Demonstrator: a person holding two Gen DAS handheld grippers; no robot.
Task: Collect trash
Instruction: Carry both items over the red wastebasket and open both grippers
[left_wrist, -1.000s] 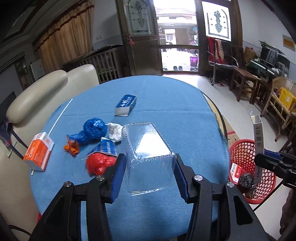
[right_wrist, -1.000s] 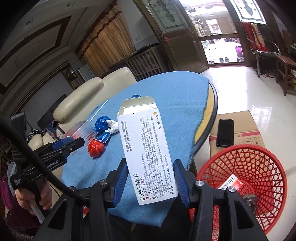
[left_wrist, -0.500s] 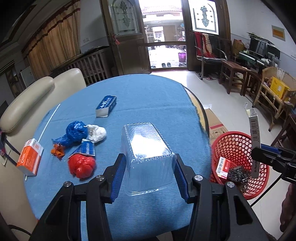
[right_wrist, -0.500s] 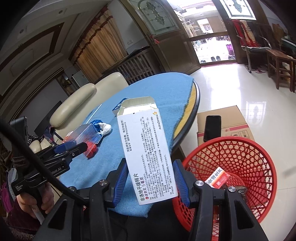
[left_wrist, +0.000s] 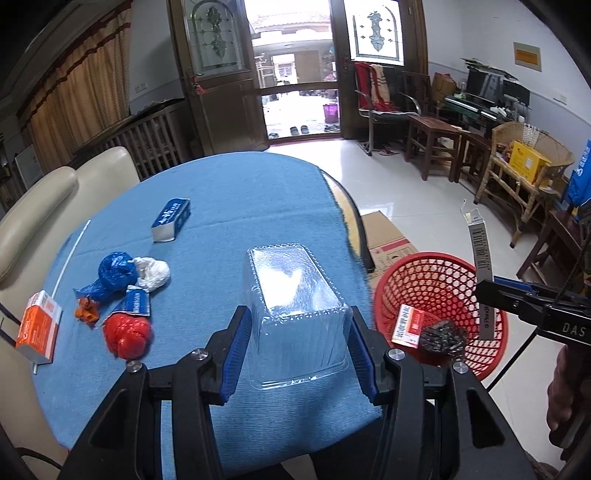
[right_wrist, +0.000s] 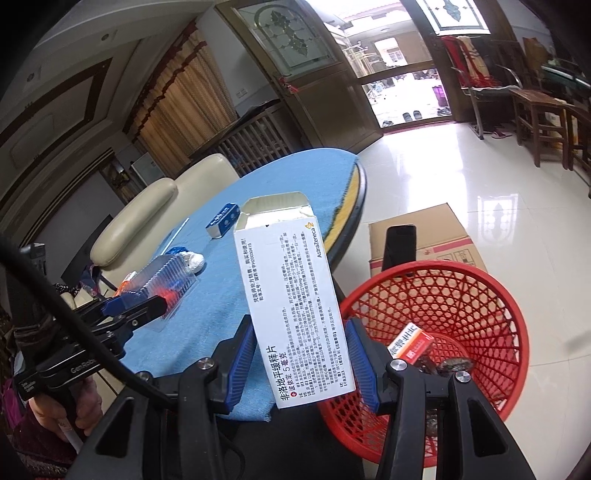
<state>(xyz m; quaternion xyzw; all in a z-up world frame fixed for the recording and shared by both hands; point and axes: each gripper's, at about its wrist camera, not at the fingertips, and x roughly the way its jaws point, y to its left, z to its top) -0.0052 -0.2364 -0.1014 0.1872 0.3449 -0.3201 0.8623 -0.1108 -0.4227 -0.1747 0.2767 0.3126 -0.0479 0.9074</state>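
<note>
My left gripper (left_wrist: 298, 350) is shut on a clear plastic container (left_wrist: 291, 299), held above the near edge of the blue table (left_wrist: 229, 206). My right gripper (right_wrist: 300, 354) is shut on a white medicine box (right_wrist: 291, 299) with an open top flap, held beside the rim of the red mesh basket (right_wrist: 480, 295). The basket (left_wrist: 436, 280) stands on the floor right of the table and holds a red-and-white box (left_wrist: 408, 325) and a dark crumpled wad (left_wrist: 443, 338). On the table lie a red bag (left_wrist: 127, 334), a blue bag (left_wrist: 110, 275), a white wad (left_wrist: 153, 271), a blue box (left_wrist: 171, 219) and an orange box (left_wrist: 38, 328).
A cardboard box (right_wrist: 424, 240) with a black phone (right_wrist: 400, 245) on it lies on the floor behind the basket. A cream sofa (left_wrist: 40, 206) stands left of the table. Wooden chairs and stools (left_wrist: 432, 144) stand at the right wall. A thin white straw (left_wrist: 72, 254) lies on the cloth.
Both grippers have moved right toward the basket with their loads. The basket looms larger in both views, and the white box now hangs next to its rim.
</note>
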